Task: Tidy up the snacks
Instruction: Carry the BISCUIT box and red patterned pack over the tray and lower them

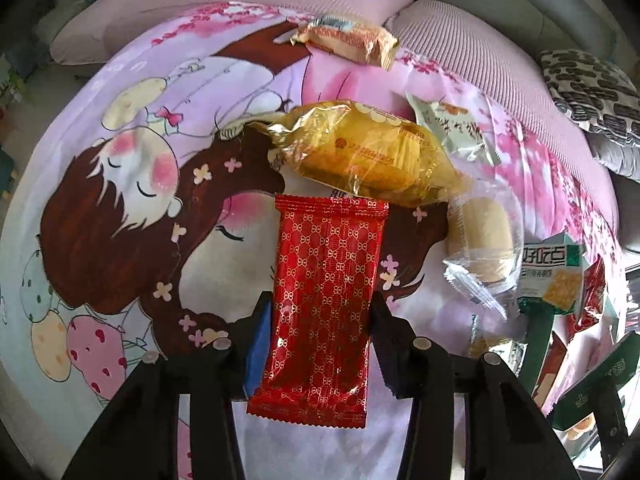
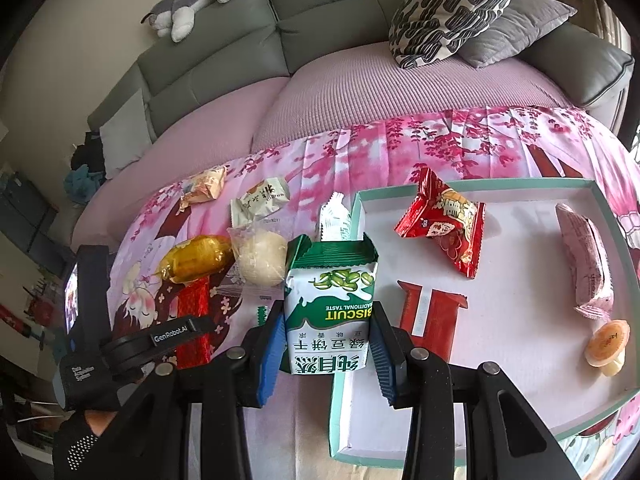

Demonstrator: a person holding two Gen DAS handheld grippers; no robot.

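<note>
Between left hand-held gripper (image 1: 320,344) fingers, red snack packet (image 1: 324,304), clamped

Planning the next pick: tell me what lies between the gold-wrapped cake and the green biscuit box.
In the right wrist view, a round pale bun in clear wrap sits between the gold-wrapped cake and the green biscuit box.

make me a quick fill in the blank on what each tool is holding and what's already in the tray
1. The left tool grips a ____ patterned packet.
2. The right tool grips a green and white ____ box.
3. The small orange jelly cup lies ____ the teal-rimmed tray.

Missing words: red; biscuit; inside
</note>
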